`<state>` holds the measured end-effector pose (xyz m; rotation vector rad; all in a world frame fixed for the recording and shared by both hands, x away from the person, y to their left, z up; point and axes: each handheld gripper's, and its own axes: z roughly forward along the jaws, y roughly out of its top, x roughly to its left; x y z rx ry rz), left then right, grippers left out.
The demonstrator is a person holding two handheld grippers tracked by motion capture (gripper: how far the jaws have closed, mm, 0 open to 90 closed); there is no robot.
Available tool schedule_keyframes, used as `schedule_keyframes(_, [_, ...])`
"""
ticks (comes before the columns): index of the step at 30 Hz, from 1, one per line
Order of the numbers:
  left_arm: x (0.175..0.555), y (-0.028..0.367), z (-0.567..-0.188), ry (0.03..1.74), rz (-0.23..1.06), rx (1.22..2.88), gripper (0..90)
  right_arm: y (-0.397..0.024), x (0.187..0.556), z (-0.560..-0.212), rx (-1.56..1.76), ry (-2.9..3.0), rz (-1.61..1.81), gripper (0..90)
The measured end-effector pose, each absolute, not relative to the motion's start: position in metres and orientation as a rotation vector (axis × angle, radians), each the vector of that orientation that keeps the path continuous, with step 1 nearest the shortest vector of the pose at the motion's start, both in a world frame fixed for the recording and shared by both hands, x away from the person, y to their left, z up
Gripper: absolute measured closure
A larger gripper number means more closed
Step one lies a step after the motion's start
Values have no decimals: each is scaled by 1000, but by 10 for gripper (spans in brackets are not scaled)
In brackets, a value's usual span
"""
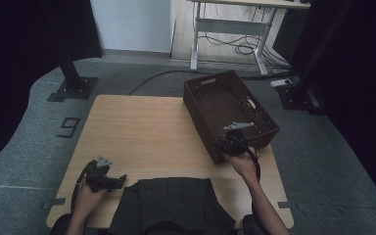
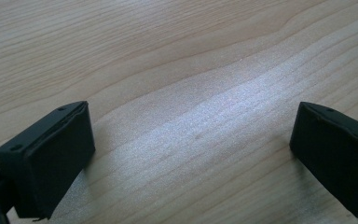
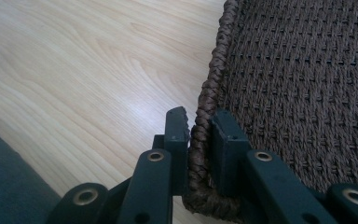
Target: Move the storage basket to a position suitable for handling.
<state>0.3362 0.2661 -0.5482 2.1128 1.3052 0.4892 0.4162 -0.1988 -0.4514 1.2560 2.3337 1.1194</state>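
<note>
Two grippers are seen at a wooden table (image 1: 142, 127). The right gripper (image 3: 199, 122) is clamped on the braided rim of a brown woven basket (image 1: 225, 105), one jaw outside and one inside the wall, at the basket's near corner. The basket is placed at about two o'clock on the table, tilted off the table's edges. The left gripper (image 2: 191, 140), at about seven o'clock, is held with jaws spread wide over bare wood. A dark cloth (image 1: 171, 205) is laid at six o'clock.

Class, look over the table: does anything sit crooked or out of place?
Yes: the brown woven basket sits askew to the table's edges, one corner past the far edge. The right gripper clamps its braided rim.
</note>
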Motion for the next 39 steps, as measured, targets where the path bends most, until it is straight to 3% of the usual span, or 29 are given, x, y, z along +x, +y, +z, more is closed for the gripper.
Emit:
schedule_keyframes(23, [336, 266, -548, 1306, 489, 2112, 0, -152, 420, -449, 1160, 2408, 1149, 752])
schedule_keyframes(26, [336, 266, -548, 1306, 489, 2112, 0, -153, 421, -447, 1161, 2406, 1159, 676])
schedule_keyframes(27, [336, 266, -548, 1305, 489, 2112, 0, -156, 421, -443, 1178, 2375, 1165, 569])
schedule_keyframes(30, [336, 266, -548, 1305, 489, 2114, 0, -164, 420, -435, 1207, 2320, 1177, 440])
schedule_keyframes(39, [336, 266, -548, 1303, 487, 2114, 0, -183, 418, -430, 1274, 2176, 1050, 198])
